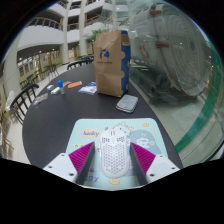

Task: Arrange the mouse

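A white honeycomb-shell mouse (115, 155) lies on a pastel printed mouse mat (88, 131) at the near edge of a round dark table (55, 125). My gripper (113, 152) is low over the mat with the mouse between its two fingers. The magenta pads (84, 157) flank the mouse's sides closely, with a thin gap showing on the left. The mouse rests on the mat with its front end pointing away from me. The fingers are open about it.
A brown paper bag (111, 60) stands upright at the table's far side. A small grey flat device (127, 102) lies in front of it. Papers and small items (80, 89) lie to the bag's left. Dark chairs (25, 95) stand beyond the table's left edge.
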Demonstrator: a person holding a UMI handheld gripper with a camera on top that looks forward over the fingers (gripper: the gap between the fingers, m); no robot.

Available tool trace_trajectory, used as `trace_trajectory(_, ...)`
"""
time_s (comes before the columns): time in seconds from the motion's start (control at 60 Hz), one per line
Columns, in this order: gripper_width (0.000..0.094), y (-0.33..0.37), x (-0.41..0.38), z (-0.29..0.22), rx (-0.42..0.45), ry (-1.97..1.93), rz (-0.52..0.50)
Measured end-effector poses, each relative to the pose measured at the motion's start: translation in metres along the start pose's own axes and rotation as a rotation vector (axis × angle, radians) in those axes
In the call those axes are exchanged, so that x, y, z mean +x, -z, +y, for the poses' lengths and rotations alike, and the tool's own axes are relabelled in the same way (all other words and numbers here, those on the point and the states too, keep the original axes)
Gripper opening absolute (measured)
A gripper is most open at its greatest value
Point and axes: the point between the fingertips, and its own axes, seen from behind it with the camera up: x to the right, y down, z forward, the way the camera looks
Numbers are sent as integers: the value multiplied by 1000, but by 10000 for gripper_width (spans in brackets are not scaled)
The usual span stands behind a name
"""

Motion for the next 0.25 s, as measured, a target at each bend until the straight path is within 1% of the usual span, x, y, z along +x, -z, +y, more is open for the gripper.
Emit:
trace_trajectory(0.033, 870, 5, 0, 2, -7, 4, -9)
trace_trajectory(0.067, 824, 11, 2, 5, -9, 5, -11)
trace_trajectory(0.133, 854, 28, 6, 9, 6, -1, -15)
trace_trajectory(0.25, 846, 66, 11, 21, 35, -29, -26)
